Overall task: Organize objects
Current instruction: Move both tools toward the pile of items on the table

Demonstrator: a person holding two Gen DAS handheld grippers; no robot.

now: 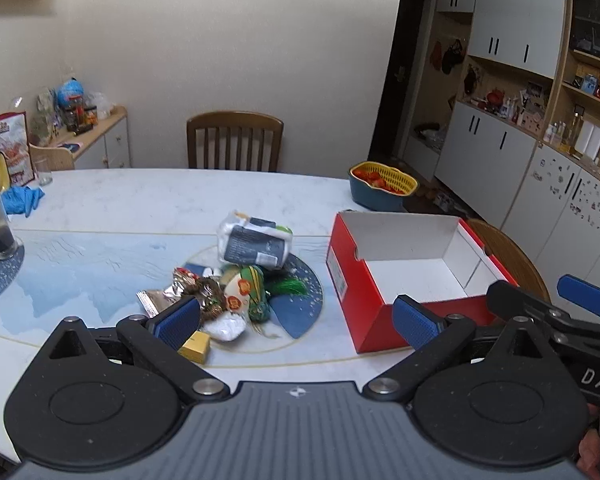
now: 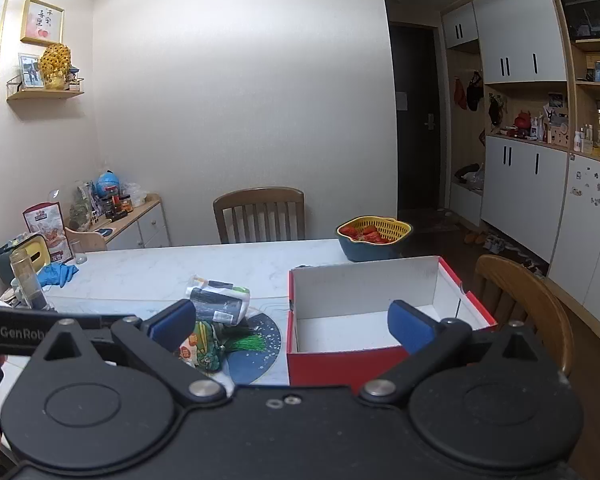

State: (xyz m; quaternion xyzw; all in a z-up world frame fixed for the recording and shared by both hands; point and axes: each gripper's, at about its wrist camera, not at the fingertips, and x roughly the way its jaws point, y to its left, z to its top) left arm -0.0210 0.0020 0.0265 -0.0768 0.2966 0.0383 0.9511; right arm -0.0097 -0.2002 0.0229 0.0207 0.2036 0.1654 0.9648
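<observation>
On the bench (image 1: 120,200) in the left wrist view, a heap of packets (image 1: 236,280) lies beside the empty red box (image 1: 404,276), probably its container; the left gripper (image 1: 296,320) hovers just short of the heap, jaws wide, holding nothing. In the right wrist view, the right gripper (image 2: 292,324) likewise gapes empty, heap (image 2: 216,324) ahead-left, box (image 2: 372,312) ahead-right.

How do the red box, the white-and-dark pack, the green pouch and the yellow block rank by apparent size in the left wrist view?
Largest to smallest:
1. red box
2. white-and-dark pack
3. green pouch, partly overlapped by the pile, so a rough placing
4. yellow block, partly hidden behind a finger of the hand-held gripper, so likely undersized here
</observation>
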